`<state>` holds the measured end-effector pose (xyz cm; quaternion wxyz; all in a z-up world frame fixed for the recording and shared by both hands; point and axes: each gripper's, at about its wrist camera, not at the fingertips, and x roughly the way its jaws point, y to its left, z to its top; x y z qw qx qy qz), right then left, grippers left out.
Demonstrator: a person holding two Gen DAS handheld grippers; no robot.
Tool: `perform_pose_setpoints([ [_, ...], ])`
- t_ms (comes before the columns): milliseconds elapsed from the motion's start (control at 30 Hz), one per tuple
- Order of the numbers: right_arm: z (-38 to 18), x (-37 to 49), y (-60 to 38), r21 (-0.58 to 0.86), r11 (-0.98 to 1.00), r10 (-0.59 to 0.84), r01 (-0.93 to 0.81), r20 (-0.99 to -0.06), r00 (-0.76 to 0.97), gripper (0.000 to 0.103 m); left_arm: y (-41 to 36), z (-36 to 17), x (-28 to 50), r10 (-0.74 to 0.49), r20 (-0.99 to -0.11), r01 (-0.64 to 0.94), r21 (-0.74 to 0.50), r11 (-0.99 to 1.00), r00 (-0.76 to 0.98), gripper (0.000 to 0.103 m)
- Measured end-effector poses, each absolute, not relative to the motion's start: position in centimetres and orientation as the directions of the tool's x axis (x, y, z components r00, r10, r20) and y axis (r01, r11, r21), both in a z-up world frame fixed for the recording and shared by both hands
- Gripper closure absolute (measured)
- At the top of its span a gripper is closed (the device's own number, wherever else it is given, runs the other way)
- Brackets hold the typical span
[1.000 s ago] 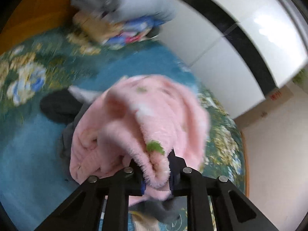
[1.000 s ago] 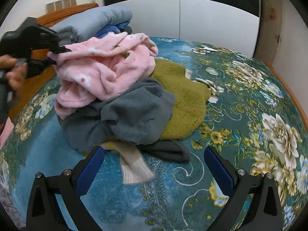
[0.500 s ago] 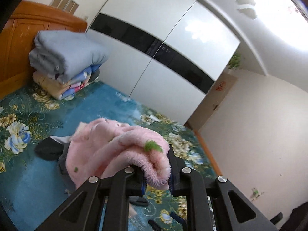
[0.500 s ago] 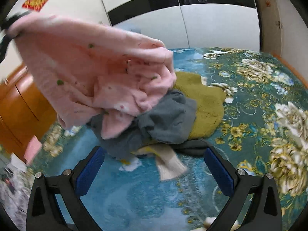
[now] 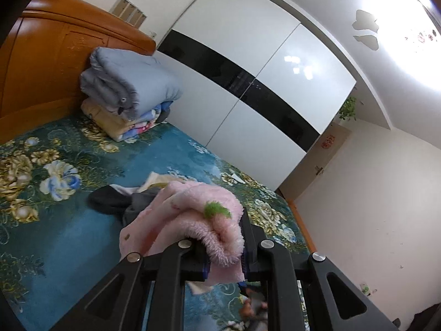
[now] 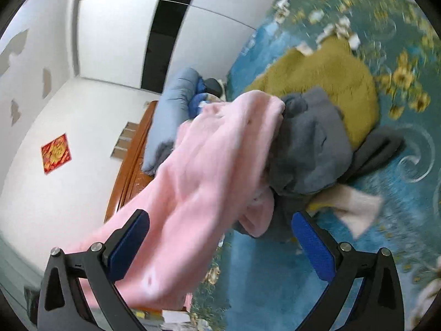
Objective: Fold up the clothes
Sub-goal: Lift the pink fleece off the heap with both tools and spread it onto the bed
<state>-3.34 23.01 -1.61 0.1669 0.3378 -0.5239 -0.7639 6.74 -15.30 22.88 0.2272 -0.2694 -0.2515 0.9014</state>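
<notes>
In the left wrist view, a thick roll of the pink fleece garment is seen pinched between the fingers of the left gripper, which are closed tightly on it. The garment is held up above the bed; from the clamp it trails down and away toward the pile of clothes, of which only a dark grey edge and a pale scrap are visible just beyond the pink cloth. A stack of folded quilts is seen well beyond the pile, against the wooden headboard.

In the right wrist view, which is blurred, the pink fleece garment is seen stretched as a long band. Its long axis runs from the pile of clothes, where its far end lies touching the grey garment, down to the near left corner of the picture, where it passes in front of the left finger of the right gripper. The right gripper's fingers are spread wide apart and nothing is clamped between them; the band is crossed by the gap rather than gripped. An olive sweater lies on the far side of the pile.

It is judged that the coming move turns on this: one end of the garment is held by the left gripper, the band lies slantwise between the right gripper's spread fingers, and the end at the pile is nearer to the right gripper. A second hold on the hanging cloth would be needed before it could be spread flat for folding.
</notes>
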Motion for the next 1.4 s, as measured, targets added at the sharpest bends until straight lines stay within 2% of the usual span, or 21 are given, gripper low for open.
perform_pose_setpoints([
  [267, -4.3, -9.2, 21.6, 0.929, -0.276, -0.605, -0.247, -0.368, -0.706, 0.001, -20.3, 20.7, 8.7, 0.458, -0.423, -0.166, -0.566, -0.807, -0.782, 0.086],
  [300, -3.5, -9.2, 22.0, 0.931, -0.281, -0.606, -0.234, -0.361, -0.708, 0.008, -21.1, 20.2, 9.0, 0.449, -0.429, -0.149, -0.571, -0.807, -0.784, 0.086],
  [367, -1.9, -9.0, 22.9, 0.934, -0.289, -0.610, -0.209, -0.348, -0.712, 0.028, -22.2, 19.6, 9.5, 0.432, -0.439, -0.122, -0.577, -0.808, -0.788, 0.086],
  [433, -0.3, -8.8, 23.8, 0.937, -0.298, -0.614, -0.183, -0.335, -0.715, 0.069, -23.1, 19.0, 9.9, 0.418, -0.448, -0.097, -0.582, -0.807, -0.791, 0.086],
  [467, 0.5, -8.7, 24.2, 0.938, -0.302, -0.616, -0.170, -0.328, -0.716, 0.073, -23.4, 18.6, 9.9, 0.413, -0.451, -0.088, -0.585, -0.806, -0.791, 0.086],
  [533, 2.1, -8.5, 25.1, 0.940, -0.310, -0.620, -0.144, -0.315, -0.719, 0.087, -23.6, 18.0, 9.7, 0.407, -0.462, -0.073, -0.586, -0.807, -0.788, 0.086],
  [667, 5.4, -8.2, 26.8, 0.941, -0.326, -0.628, -0.092, -0.288, -0.723, 0.090, -22.8, 16.4, 8.6, 0.430, -0.490, -0.058, -0.606, -0.793, -0.759, 0.086],
  [767, 8.4, -7.5, 28.6, 0.938, -0.344, -0.625, -0.041, -0.261, -0.736, 0.094, -20.4, 15.6, 7.5, 0.497, -0.481, -0.090, -0.647, -0.757, -0.722, 0.086],
  [900, 18.7, -0.8, 35.1, 0.863, -0.493, -0.524, 0.110, -0.194, -0.830, 0.095, -15.4, 16.0, 6.8, 0.590, -0.447, -0.194, -0.663, -0.723, -0.672, 0.086],
  [1033, 26.5, 7.1, 40.0, 0.731, -0.666, -0.384, 0.152, -0.161, -0.909, 0.095, -10.6, 14.9, 5.4, 0.678, -0.446, -0.236, -0.706, -0.668, -0.584, 0.085],
  [1100, 26.7, 9.5, 41.2, 0.715, -0.688, -0.342, 0.121, -0.173, -0.924, 0.095, -8.7, 13.4, 4.9, 0.700, -0.475, -0.216, -0.723, -0.656, -0.534, 0.085],
  [1267, 22.9, 12.1, 43.3, 0.709, -0.705, -0.263, -0.028, -0.298, -0.918, 0.095, -4.8, 9.3, 4.2, 0.715, -0.542, -0.178, -0.728, -0.663, -0.442, 0.085],
  [1400, 19.9, 14.0, 45.0, 0.701, -0.700, -0.207, -0.135, -0.381, -0.901, 0.095, -4.3, 9.8, 1.2, 0.685, -0.570, -0.142, -0.712, -0.687, -0.454, 0.085],
])
